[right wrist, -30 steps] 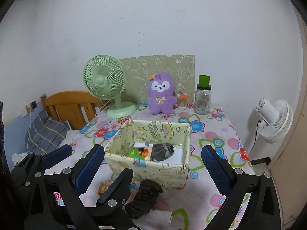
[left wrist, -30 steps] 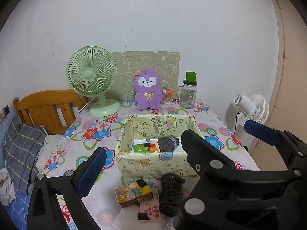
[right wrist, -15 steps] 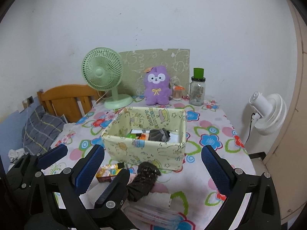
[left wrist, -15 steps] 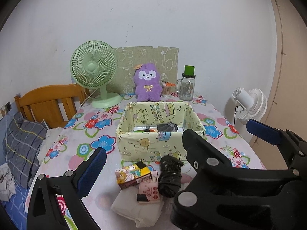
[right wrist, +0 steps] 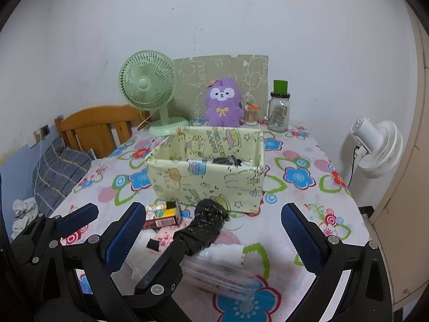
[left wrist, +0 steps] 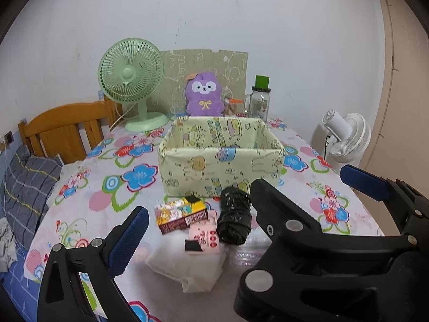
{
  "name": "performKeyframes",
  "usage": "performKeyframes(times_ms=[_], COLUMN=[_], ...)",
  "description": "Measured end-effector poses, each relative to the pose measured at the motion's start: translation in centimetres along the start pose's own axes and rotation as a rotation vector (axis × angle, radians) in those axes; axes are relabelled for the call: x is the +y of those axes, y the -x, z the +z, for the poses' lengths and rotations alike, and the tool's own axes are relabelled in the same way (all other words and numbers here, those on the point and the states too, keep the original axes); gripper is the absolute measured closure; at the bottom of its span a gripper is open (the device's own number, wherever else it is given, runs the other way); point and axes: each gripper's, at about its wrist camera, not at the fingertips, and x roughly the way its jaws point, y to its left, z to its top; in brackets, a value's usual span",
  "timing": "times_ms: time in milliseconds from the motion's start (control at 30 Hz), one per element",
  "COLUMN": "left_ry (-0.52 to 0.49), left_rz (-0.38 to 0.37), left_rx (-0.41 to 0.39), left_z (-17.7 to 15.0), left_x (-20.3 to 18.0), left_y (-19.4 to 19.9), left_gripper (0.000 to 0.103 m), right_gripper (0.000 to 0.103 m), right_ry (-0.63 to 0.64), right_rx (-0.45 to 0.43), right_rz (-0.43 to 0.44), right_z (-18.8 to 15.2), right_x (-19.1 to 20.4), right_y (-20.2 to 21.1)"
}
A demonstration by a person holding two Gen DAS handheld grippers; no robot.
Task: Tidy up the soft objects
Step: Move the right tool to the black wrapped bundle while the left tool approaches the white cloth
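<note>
Black rolled-up fabric bundle [left wrist: 234, 218] lying on the flowered tablecloth [left wrist: 88, 201], just at the 6 o'clock side of the pale yellow cartoon-print fabric box [left wrist: 214, 171], close against its front wall. Sitting at the bundle's 9 o'clock: a colourful cartoon-print carton [left wrist: 181, 214] and a pink printed packet [left wrist: 205, 232], both resting on a white folded cloth [left wrist: 187, 265]. Lying at the bundle's 5 o'clock in the right wrist view: a clear plastic pack [right wrist: 222, 273]. Showing inside the box: another dark fabric piece [right wrist: 228, 160], only partly visible over the rim.

Hovering at 6 o'clock of the pile: left gripper [left wrist: 241, 204], blue-padded fingers [left wrist: 128, 238] spread wide apart, holding nothing. Hovering alongside, also low at 6 o'clock: right gripper [right wrist: 211, 237], its blue pads [right wrist: 301, 238] likewise wide apart, gripping nothing, with the bundle lying between them in view.

Standing at 12 o'clock beyond the box: a purple plush rabbit toy [left wrist: 205, 98], a mint-green desk fan [left wrist: 132, 80] at its 9 o'clock, a glass jar with a green lid [left wrist: 260, 100] at its 3 o'clock. Standing off the table at 3 o'clock: a white floor fan [left wrist: 346, 136]. Showing at 9 o'clock: a wooden headboard [left wrist: 67, 128].
</note>
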Motion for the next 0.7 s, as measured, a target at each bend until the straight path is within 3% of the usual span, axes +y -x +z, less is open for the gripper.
performKeyframes(times_ms=[700], left_ry=[0.012], left_rz=[0.001], left_rx=[0.100], left_z=[-4.3], left_x=[1.3], left_y=[-3.1], left_gripper=[0.005], right_gripper=[0.002], right_ry=[0.003], right_rx=[0.079], right_rz=[0.019], right_z=[-4.5], right_x=[0.3], right_y=[-2.9])
